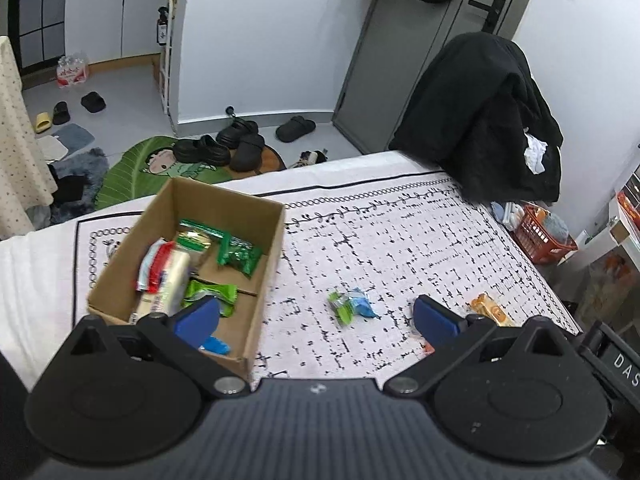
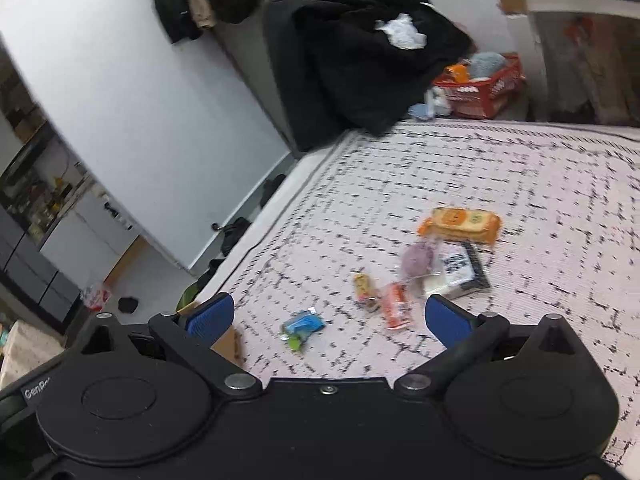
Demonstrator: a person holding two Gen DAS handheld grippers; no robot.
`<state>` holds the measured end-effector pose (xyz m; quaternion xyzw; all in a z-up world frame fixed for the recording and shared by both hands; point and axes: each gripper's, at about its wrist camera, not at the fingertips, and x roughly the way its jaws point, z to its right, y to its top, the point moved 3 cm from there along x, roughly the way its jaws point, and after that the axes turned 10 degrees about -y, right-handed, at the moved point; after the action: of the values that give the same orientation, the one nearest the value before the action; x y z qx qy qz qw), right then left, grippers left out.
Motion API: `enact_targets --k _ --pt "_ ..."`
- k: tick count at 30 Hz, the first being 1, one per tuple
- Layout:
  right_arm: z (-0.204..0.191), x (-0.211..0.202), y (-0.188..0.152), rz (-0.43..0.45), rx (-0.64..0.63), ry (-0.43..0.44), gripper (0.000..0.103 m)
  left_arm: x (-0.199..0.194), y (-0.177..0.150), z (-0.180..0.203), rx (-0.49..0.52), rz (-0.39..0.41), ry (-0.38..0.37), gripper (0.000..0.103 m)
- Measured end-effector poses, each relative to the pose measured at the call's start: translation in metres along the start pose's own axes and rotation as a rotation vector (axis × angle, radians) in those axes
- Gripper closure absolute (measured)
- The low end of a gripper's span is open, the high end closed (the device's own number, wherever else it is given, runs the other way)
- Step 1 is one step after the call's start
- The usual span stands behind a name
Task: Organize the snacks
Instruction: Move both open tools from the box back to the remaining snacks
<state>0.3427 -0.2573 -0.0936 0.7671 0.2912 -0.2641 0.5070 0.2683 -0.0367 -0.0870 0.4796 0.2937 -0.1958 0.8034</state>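
- The cardboard box (image 1: 264, 240) sits on the patterned cloth (image 1: 400, 232), open at the top, ahead and to the left in the left wrist view; green packets (image 1: 236, 254), a red-and-white packet (image 1: 154, 266) and a pale roll-shaped pack (image 1: 174, 276) lie inside it.
- The left gripper (image 1: 316, 316) hangs above the near right corner of the box with its blue pads spread wide and nothing between them; its left pad (image 1: 198, 316) overlaps the box interior in the view, its right pad (image 1: 434, 318) is over bare cloth.
- A small blue-and-green candy packet (image 1: 350, 306) lies on the cloth just ahead of that gripper, between the pads in the view and to the right of the box, apart from both pads.
- The same blue-and-green packet (image 2: 302, 326) shows in the right wrist view, ahead of the right gripper (image 2: 330, 318), whose fingers are also spread wide and empty.
- Further out from the right gripper lie a loose cluster: a small yellow-brown bar (image 2: 366, 292), an orange-and-white packet (image 2: 396, 306), a clear bag with a purple piece (image 2: 418, 260), a white packet with a dark edge (image 2: 460, 270), and an orange cracker pack (image 2: 460, 222).
- A corner of the box (image 2: 230, 344) peeks in beside the right gripper's left pad (image 2: 210, 314).
- A black coat (image 1: 480, 116) is draped beyond the far edge of the cloth, with a red basket (image 1: 540, 236) beside it.
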Motion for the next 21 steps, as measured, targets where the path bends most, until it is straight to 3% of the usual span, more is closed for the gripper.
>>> enact_targets --k 9,14,16,21 --pt "0.033 0.022 0.004 -0.034 0.123 -0.055 0.002 0.034 -0.005 0.013 0.01 -0.043 -0.042 0.001" --pt "0.035 0.038 -0.001 -0.058 0.107 -0.081 0.009 0.055 -0.008 0.017 0.006 -0.062 -0.073 0.003" --pt "0.033 0.046 -0.003 -0.074 0.092 -0.087 0.016 0.063 -0.009 0.017 0.004 -0.068 -0.08 0.006" --pt "0.031 0.063 -0.005 -0.095 0.069 -0.122 0.025 0.086 -0.01 0.017 -0.005 -0.085 -0.095 0.016"
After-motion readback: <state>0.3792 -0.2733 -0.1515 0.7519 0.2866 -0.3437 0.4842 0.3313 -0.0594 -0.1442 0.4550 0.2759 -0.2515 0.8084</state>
